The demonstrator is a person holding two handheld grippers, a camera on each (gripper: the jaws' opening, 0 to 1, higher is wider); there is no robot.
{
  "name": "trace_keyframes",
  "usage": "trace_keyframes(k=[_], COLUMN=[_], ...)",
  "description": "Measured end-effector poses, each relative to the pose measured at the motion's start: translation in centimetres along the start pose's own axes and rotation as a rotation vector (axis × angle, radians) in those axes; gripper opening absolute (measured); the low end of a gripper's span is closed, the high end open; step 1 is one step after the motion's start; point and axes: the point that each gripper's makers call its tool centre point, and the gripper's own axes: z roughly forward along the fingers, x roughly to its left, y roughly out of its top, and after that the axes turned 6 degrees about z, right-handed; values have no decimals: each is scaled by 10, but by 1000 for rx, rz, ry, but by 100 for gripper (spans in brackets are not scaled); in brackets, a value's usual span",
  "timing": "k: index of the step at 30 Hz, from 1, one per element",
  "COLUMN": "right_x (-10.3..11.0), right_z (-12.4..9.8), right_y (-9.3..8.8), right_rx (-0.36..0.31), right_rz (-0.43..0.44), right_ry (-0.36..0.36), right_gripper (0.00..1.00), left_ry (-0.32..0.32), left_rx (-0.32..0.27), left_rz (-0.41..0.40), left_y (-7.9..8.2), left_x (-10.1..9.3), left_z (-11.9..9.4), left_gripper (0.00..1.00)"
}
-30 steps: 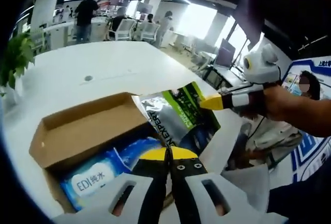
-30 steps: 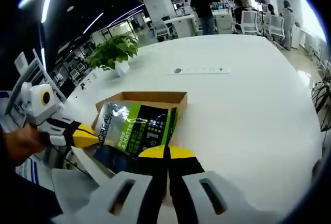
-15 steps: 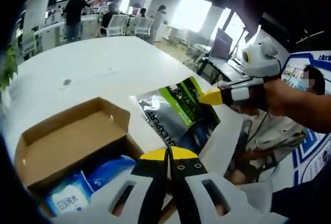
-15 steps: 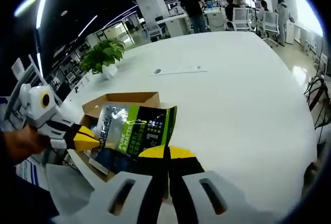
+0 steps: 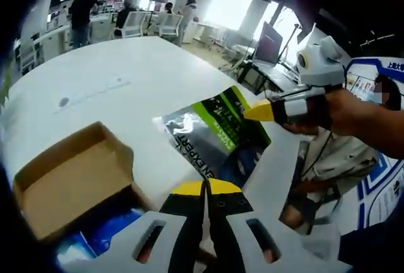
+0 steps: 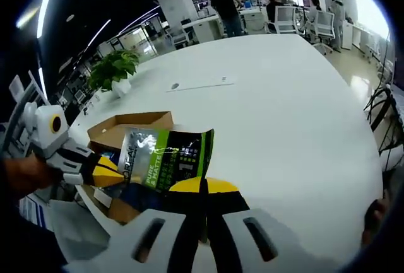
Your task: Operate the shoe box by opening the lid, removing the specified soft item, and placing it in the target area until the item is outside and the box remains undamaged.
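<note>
A soft green, black and silver pouch (image 5: 216, 137) hangs above the white table (image 5: 126, 71), held between both grippers. My left gripper (image 5: 205, 189) is shut on its near edge, and the right gripper's yellow tip (image 5: 259, 112) pinches its far corner. In the right gripper view the pouch (image 6: 165, 161) rises from my shut right gripper (image 6: 203, 187), with the left gripper (image 6: 106, 171) clamped on its left edge. The open cardboard shoe box (image 5: 66, 185) lies to the left on the table, a blue wipes pack (image 5: 104, 238) inside it. The box (image 6: 129, 127) sits behind the pouch.
A potted plant (image 6: 112, 70) stands at the table's far left edge. A power socket strip (image 6: 199, 84) is set into the tabletop. People and chairs (image 6: 271, 8) are beyond the far end. A person's hand (image 5: 356, 112) holds the right gripper.
The pouch has been carried to the right, off the box and over bare table. The box now lies further left and lower in the left gripper view. Both grippers stay shut on the pouch.
</note>
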Motion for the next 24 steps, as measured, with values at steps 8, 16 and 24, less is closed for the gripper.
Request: trace_keyframes(k=[8,16,24], right_x=[-14,-29,-45], right_z=[13,32,49], right_y=[-1,0,-4], right_rx=[11,29,55], right_rz=[14,20,24], right_ry=[1,-4,-7], right_gripper=[0,0,0], left_ry=[10,25,20], left_rx=[28,65,99], left_rz=[2,32,38], left_y=[0,0,-6], left_x=[9,19,28], left_z=[17,37,56], left_gripper=[0,0,0])
